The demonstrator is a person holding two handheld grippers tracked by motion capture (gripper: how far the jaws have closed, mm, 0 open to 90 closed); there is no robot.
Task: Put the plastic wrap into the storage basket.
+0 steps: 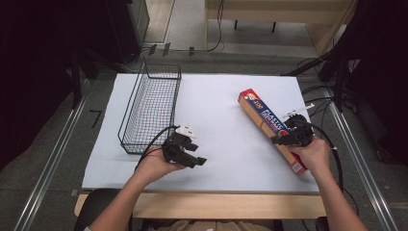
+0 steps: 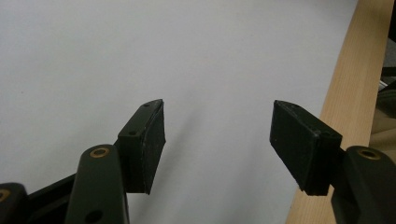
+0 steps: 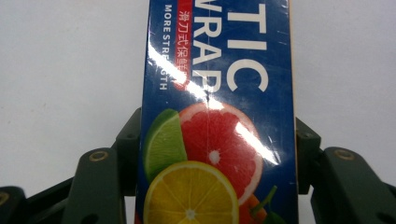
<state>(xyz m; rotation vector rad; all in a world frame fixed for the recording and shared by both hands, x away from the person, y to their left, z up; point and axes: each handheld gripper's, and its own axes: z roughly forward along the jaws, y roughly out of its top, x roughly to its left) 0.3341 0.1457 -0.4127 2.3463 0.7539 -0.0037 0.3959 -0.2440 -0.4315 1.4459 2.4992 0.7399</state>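
Right gripper (image 1: 285, 139), jaws clamped across the plastic wrap box (image 3: 219, 112), should lift it level toward the wire basket (image 1: 150, 107) at 10 o'clock; left gripper (image 2: 217, 140) jaws part-open, empty

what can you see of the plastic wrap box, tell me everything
The plastic wrap box is a long, narrow carton, apparently glossy cardboard, mostly blue with a red end and tan side. White lettering reads PLASTIC WRAP, above pictures of a grapefruit half, lime wedge and lemon slice. It looks closed and undamaged. It lies flat and diagonal on the right of the white table, red end farthest from the person. The right gripper is shut on its near part, a pad against each long side.
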